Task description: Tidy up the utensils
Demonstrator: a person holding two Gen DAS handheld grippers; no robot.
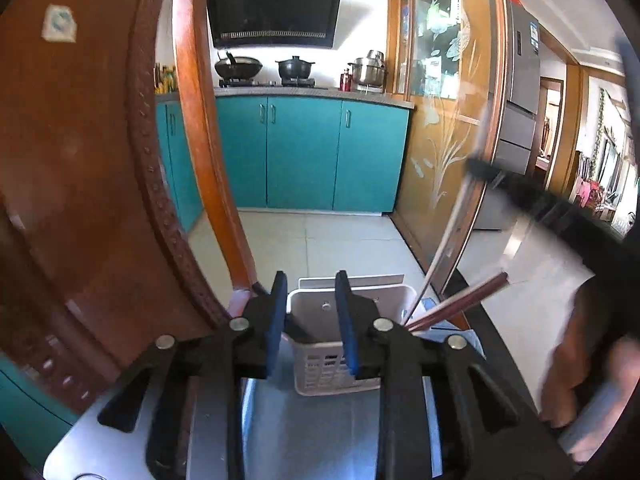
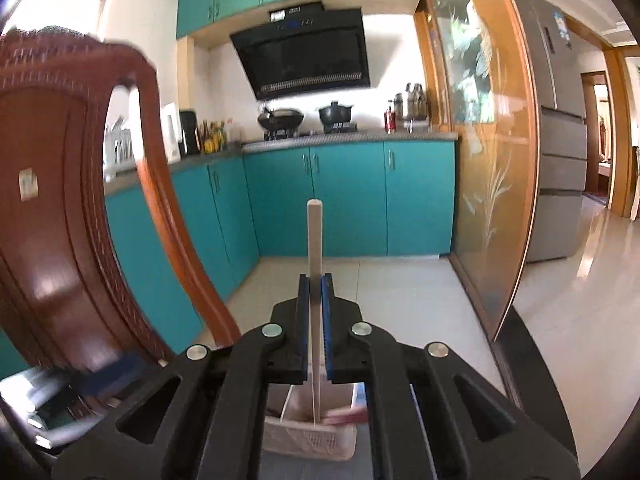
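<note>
A white perforated utensil basket (image 1: 320, 372) stands on a steel surface. My left gripper (image 1: 311, 300) is open, its blue pads on either side of the basket's left part without pressing it. Dark red chopsticks (image 1: 460, 300) lean out of the basket's right side. My right gripper (image 2: 316, 280) is shut on a pale wooden chopstick (image 2: 315, 236), held upright with its lower end in the basket (image 2: 312, 440). In the left wrist view that chopstick (image 1: 452, 224) slants up to the blurred right gripper (image 1: 520, 192).
A carved wooden chair back (image 1: 100, 160) stands close on the left, also in the right wrist view (image 2: 60, 220). A glass sliding door (image 1: 448, 120) is on the right. Teal cabinets (image 1: 300, 152) and a stove with pots lie ahead across the tiled floor.
</note>
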